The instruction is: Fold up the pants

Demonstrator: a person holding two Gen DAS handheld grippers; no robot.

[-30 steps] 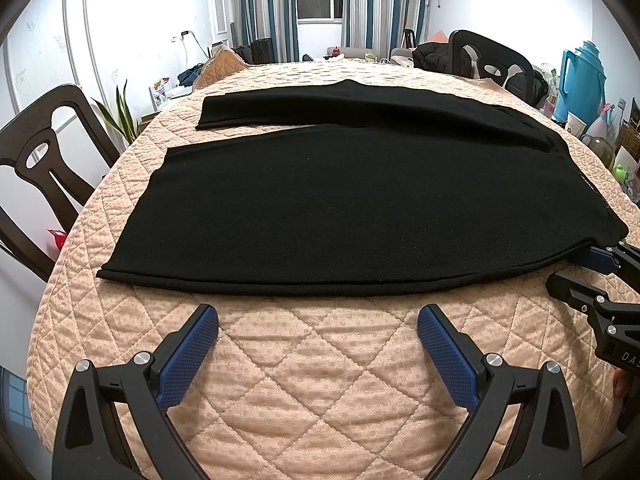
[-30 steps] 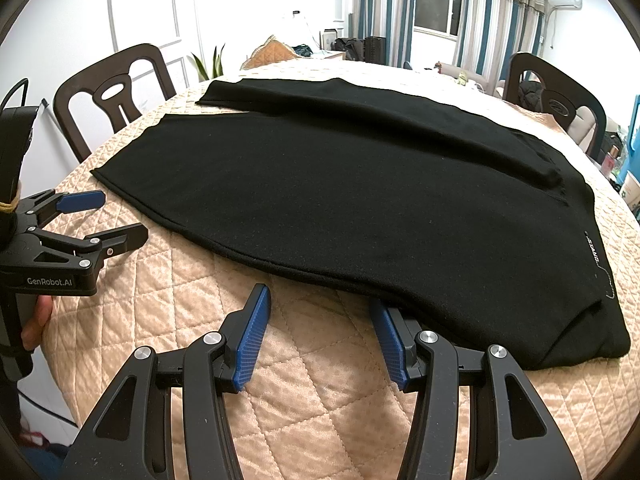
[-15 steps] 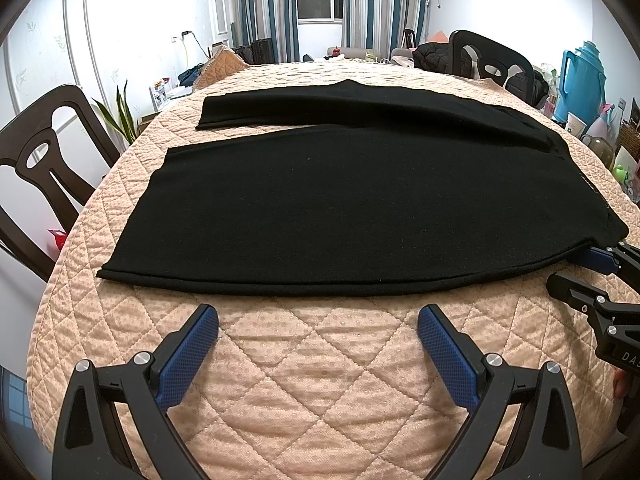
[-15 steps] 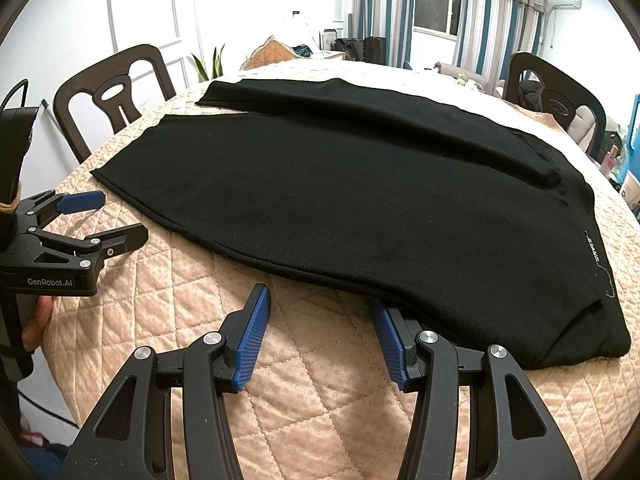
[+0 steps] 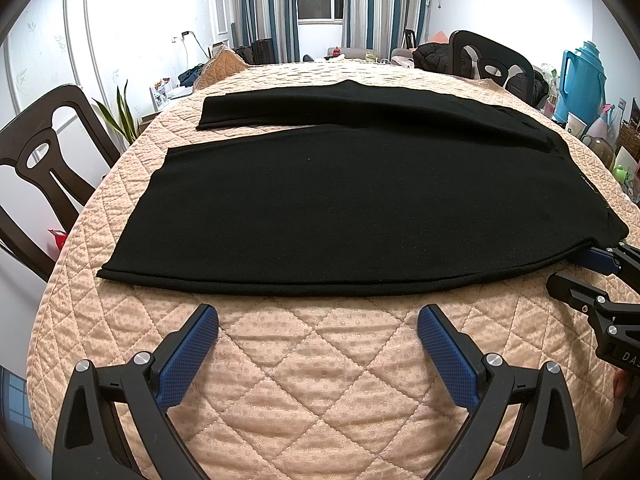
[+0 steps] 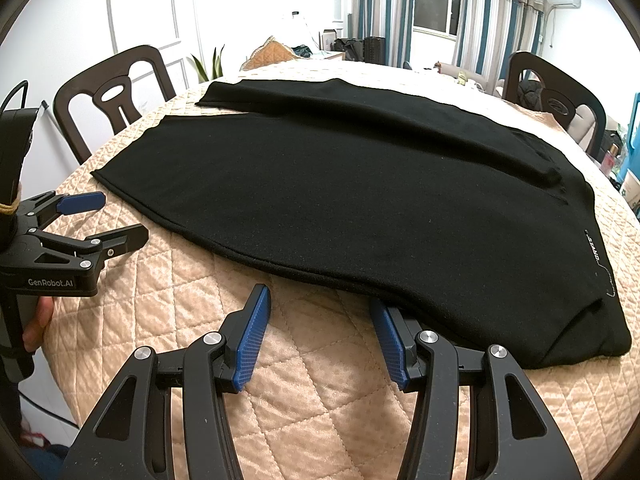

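Note:
Black pants (image 5: 352, 200) lie flat on the peach quilted table (image 5: 320, 380), waist to the right, one leg near, the other leg (image 5: 320, 106) behind it. In the left wrist view my left gripper (image 5: 318, 316) stands open just short of the near hem, nothing between its blue pads. My right gripper (image 6: 320, 300) is open at the pants (image 6: 360, 200) edge near the waist, its right finger touching the cloth. Each gripper also shows in the other's view: the right gripper (image 5: 568, 268) at the waist corner, the left gripper (image 6: 120, 218) by the leg cuff.
Dark wooden chairs (image 5: 36, 168) (image 6: 112, 100) stand at the table's left, another chair (image 5: 492, 60) at the far right. A blue thermos (image 5: 582, 76), cups and small bottles crowd the right side. The table's rounded front edge lies just below both grippers.

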